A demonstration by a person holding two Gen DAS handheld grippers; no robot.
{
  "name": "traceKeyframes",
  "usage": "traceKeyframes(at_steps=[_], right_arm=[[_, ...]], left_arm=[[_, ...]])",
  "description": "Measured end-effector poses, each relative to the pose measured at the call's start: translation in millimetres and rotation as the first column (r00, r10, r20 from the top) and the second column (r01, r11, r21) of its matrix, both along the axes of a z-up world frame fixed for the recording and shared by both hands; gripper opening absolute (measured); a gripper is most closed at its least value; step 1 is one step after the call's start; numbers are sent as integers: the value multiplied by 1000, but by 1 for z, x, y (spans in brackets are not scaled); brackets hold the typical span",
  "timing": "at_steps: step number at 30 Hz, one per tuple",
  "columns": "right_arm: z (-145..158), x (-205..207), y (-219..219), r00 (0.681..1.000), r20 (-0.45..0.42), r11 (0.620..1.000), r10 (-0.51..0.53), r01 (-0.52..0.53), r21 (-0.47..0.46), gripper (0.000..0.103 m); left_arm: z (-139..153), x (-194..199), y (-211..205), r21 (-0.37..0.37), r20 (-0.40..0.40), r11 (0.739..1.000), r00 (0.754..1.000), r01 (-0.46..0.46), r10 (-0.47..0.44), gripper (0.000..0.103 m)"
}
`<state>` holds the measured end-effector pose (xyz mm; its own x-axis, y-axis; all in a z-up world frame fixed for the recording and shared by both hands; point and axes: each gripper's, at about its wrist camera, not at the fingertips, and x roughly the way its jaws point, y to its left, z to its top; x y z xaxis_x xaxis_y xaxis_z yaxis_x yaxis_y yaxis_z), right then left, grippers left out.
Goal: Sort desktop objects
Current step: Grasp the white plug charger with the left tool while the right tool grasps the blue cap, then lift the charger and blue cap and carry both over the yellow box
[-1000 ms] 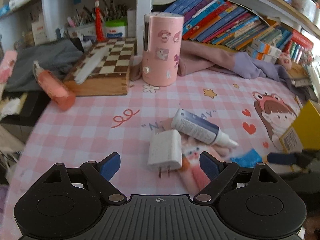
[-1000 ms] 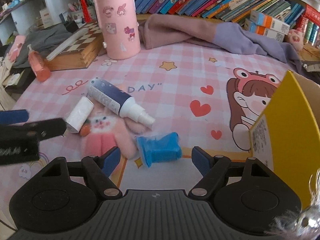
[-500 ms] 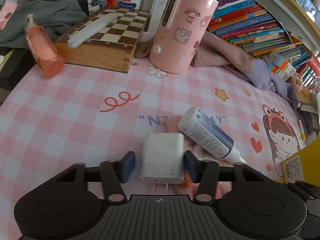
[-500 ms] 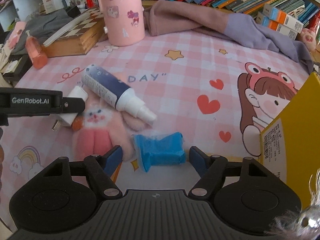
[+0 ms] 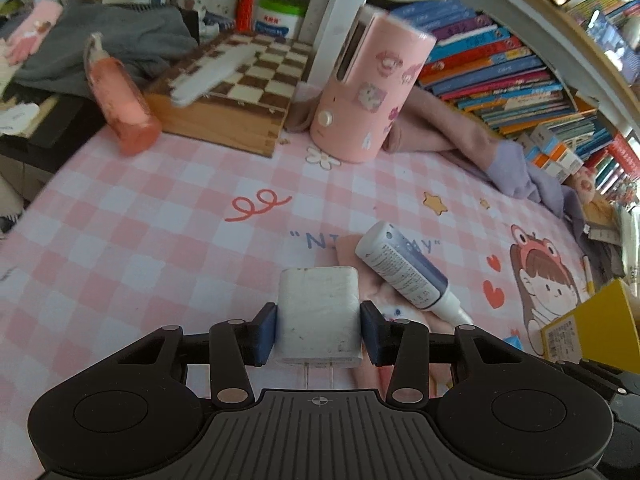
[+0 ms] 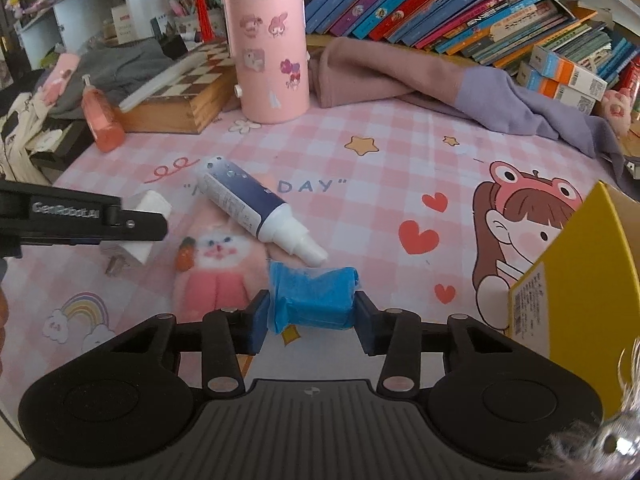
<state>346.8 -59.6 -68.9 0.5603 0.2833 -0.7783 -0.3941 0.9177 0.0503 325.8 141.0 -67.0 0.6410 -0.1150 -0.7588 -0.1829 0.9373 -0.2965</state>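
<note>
Home study corner: table under pink checked cartoon mat (image 6: 360, 120), shelved colourful books (image 6: 460, 4), wooden chessboard box (image 5: 240, 92).

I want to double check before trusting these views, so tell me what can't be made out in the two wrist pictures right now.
- Yellow box, right wrist view: cut off by the right edge; its inside is hidden.
- White charger, left wrist view: prongs partly hidden behind the left claw.
- Spray bottle label, both views: print too small to read.
- Blue packet in the right claw: contents not identifiable.
- Pink plush, left wrist view: mostly covered by charger and bottle.
</note>
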Motion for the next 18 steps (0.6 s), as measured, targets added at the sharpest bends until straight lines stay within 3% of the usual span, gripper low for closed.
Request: traceKeyframes(at_steps=[6, 18], right_arm=[[12, -16, -7, 1000, 16, 999, -21, 20, 29, 40], [45, -61, -11, 996, 86, 997, -32, 25, 78, 39]], left_arm=[[20, -28, -4, 32, 52, 999, 998, 29, -31, 42], [51, -86, -6, -3, 134, 999, 990, 54, -53, 42]])
